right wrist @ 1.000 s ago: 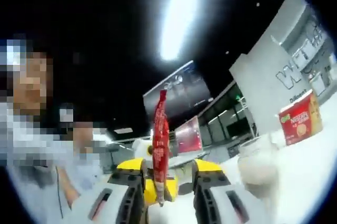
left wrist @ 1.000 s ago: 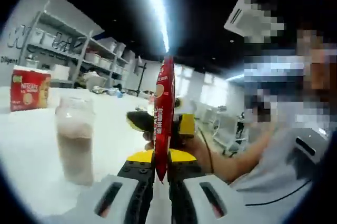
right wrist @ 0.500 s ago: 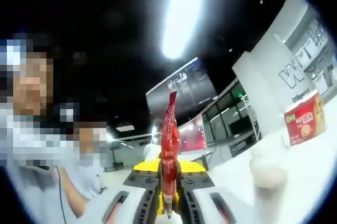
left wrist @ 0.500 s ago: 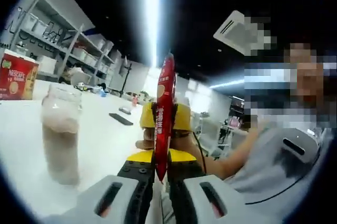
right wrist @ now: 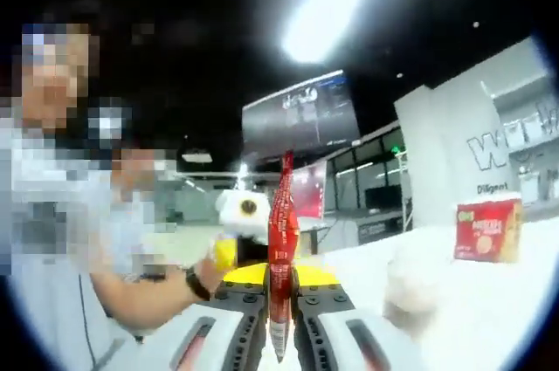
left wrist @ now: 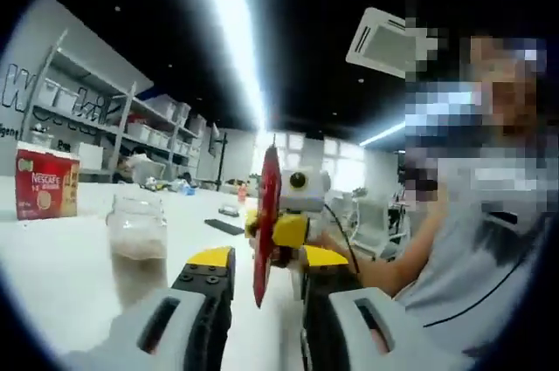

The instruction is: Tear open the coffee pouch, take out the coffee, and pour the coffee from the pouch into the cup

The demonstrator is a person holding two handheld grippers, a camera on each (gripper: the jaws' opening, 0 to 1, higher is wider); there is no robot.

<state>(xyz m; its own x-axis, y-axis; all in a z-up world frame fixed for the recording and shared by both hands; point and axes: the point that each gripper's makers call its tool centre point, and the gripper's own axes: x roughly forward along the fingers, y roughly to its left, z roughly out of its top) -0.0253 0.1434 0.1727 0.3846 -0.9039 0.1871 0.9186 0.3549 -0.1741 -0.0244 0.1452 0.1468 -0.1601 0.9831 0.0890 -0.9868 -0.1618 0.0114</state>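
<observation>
A slim red coffee pouch stands upright, edge-on, between the spread jaws of my left gripper; neither jaw touches it. My right gripper, yellow and white, comes in from behind and holds the pouch there. In the right gripper view that gripper is shut on the lower part of the pouch, whose top points up. A clear glass cup with a pale filling stands on the white table to the left. The same cup looks blurred at the right.
A red Nescafe box stands farther back on the table; in the right gripper view the box is at the right. A person's forearm and torso sit close behind the grippers. Shelving lines the far wall.
My right gripper closed on the pouch about half a second ago. My left gripper, shut on it until then, has now opened and let go.
</observation>
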